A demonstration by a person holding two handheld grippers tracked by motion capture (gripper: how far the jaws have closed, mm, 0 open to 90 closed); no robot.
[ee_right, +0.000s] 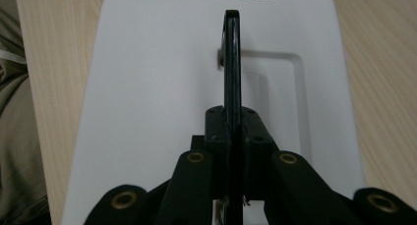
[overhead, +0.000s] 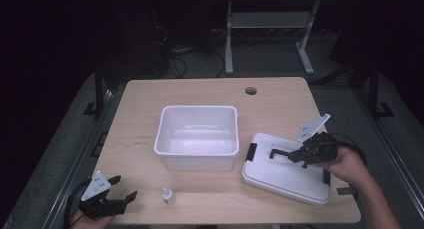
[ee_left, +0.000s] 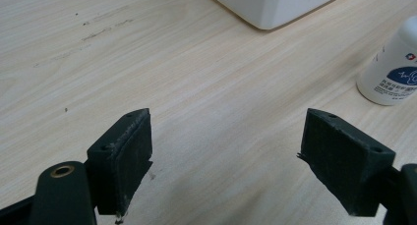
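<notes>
Open white rectangular plastic bin (overhead: 197,136) mid-surface (overhead: 150,96). Flat white plastic lid (overhead: 280,174) near right edge, right gripper (overhead: 289,155) clamped on its black handle (overhead: 279,152). Small white bottle (overhead: 168,195) near front edge; left gripper (overhead: 123,187) spread, front-left corner.

One label seen: the small white bottle (ee_left: 392,68) standing on the bench (ee_left: 196,87) carries a white sticker with a dark blue patch, a white squiggle mark in it and a small red-and-blue emblem above. Rows of tiny print run beside the patch, too small and blurred to read.
</notes>
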